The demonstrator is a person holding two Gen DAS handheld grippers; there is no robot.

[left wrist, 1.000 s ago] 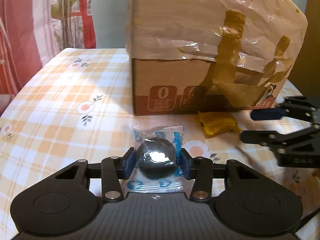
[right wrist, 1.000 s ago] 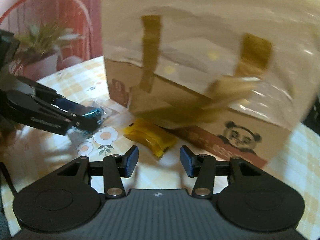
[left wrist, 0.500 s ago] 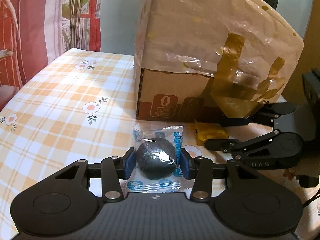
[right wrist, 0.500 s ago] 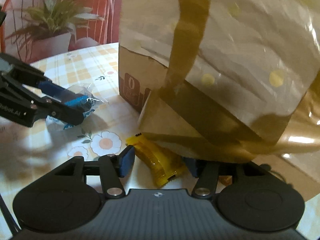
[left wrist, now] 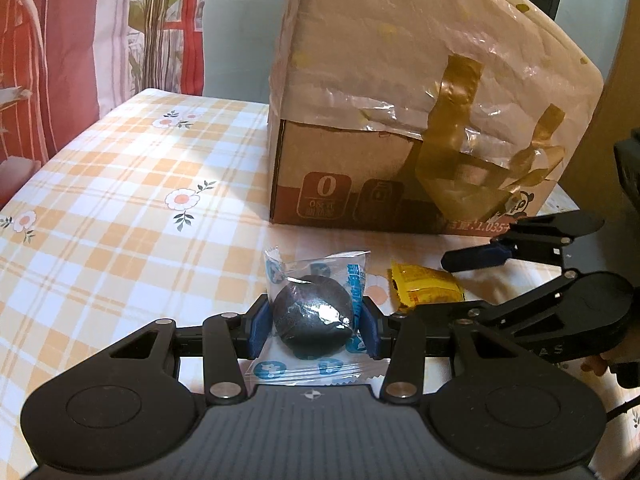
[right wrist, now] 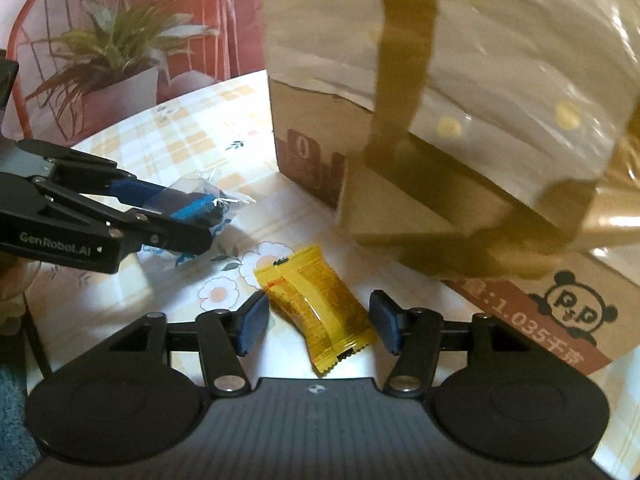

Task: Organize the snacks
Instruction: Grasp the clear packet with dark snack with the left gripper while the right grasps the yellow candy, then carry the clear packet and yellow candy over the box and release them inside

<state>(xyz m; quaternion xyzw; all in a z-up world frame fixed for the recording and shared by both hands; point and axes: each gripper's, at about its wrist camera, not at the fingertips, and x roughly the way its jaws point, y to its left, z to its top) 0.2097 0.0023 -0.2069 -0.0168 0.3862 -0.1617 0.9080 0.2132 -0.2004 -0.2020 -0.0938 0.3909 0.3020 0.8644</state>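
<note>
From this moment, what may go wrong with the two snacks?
The right gripper is opening around the yellow snack, which lies slanted between its fingers, so closing may pinch only a corner. The left gripper squeezes the dark round snack in slippery clear wrap; it may slip or get crushed.

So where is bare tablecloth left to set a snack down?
Free: the tablecloth left of the cardboard box. Crowded: the strip before the box, holding the yellow packet, the dark wrapped snack and both claws.
</note>
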